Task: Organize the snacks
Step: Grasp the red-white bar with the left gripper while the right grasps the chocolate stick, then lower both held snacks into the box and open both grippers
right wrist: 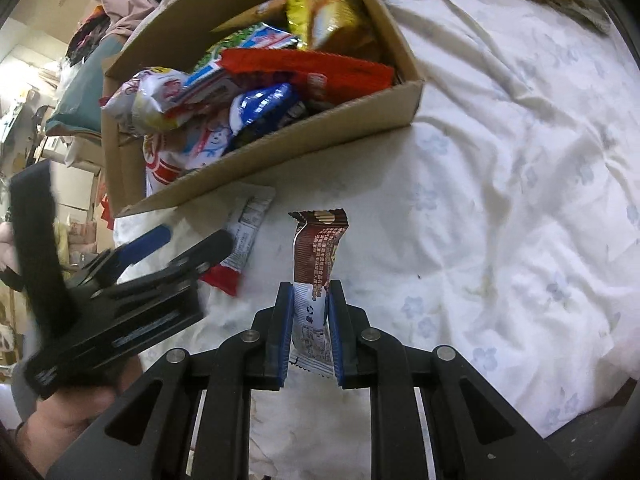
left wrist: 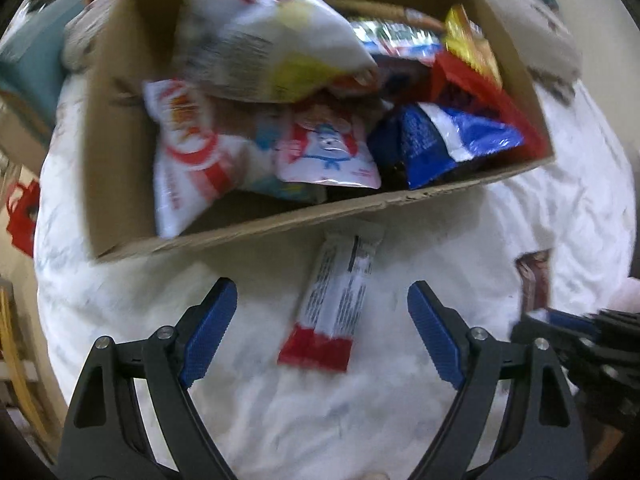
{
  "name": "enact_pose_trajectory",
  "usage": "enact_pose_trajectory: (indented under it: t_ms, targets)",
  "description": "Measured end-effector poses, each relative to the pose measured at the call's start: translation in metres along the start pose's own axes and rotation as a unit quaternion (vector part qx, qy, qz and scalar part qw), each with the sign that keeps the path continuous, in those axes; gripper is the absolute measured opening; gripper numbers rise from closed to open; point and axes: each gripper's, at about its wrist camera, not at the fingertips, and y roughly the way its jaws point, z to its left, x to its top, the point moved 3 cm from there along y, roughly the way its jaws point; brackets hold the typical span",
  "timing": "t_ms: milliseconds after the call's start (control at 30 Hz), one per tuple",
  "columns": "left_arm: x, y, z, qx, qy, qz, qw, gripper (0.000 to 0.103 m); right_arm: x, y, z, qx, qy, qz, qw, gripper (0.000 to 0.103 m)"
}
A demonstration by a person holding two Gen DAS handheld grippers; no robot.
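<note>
Here, a cardboard box (left wrist: 132, 128) sits on a bed covered by a white quilt (right wrist: 500, 168) with a faint blue flower print. The box is heaped with snack packets: a red-and-white bag (left wrist: 188, 160) at its near left, a blue packet (left wrist: 440, 140) at its near right, a long red wrapper (right wrist: 304, 68) and a yellow bag (right wrist: 320, 12) farther back. Just outside the near wall of the box, a white snack bar with a red end (left wrist: 332, 300) lies flat on the quilt. The left gripper (left wrist: 322, 328) hangs above this bar with its jaws wide apart, not touching it. To the right, the right gripper (right wrist: 310, 320) has its jaws clamped on the pale lower end of a brown snack bar (right wrist: 318, 248), which stands upright from them.
</note>
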Motion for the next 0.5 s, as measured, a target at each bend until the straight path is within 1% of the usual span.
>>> enact_pose_trajectory:
  t_ms: [33,133,200,333,367,400,433,467,500]
  targets:
    - [0.001,0.008,-0.002,-0.001,0.004,0.005,1.0000,0.085,0.000,0.000,-0.002,0.000,0.002,0.000,1.000,0.018]
    - [0.002,0.018,-0.005,-0.021,-0.001,0.003,0.9998,0.083,0.002,-0.004,-0.006,0.005,0.008,-0.002,1.000,0.018]
    - [0.000,0.023,-0.010,-0.024,0.013,0.016,0.9995,0.070,0.004,-0.003,-0.003,0.008,0.008,-0.005,1.000,0.018]
    - [-0.004,0.028,-0.019,-0.013,0.043,0.021,0.9988,0.060,0.007,-0.004,0.003,0.008,0.001,-0.009,1.000,0.018]
    - [-0.005,0.029,-0.021,-0.009,0.049,0.021,0.9985,0.054,0.008,-0.002,0.006,0.009,-0.001,-0.007,1.000,0.018]
    - [-0.006,0.029,-0.024,-0.008,0.051,0.021,0.9984,0.044,0.008,-0.001,0.007,0.009,-0.003,-0.006,1.000,0.018]
    - [-0.006,0.029,-0.025,-0.007,0.053,0.017,0.9984,0.038,0.007,0.000,0.008,0.009,-0.005,-0.005,1.000,0.018]
    - [-0.007,0.029,-0.027,-0.006,0.054,0.017,0.9984,0.029,0.007,0.001,0.009,0.006,-0.010,-0.004,1.000,0.018]
    - [-0.007,0.028,-0.028,-0.008,0.056,0.016,0.9983,0.029,0.007,0.003,0.011,0.004,-0.013,-0.005,1.000,0.018]
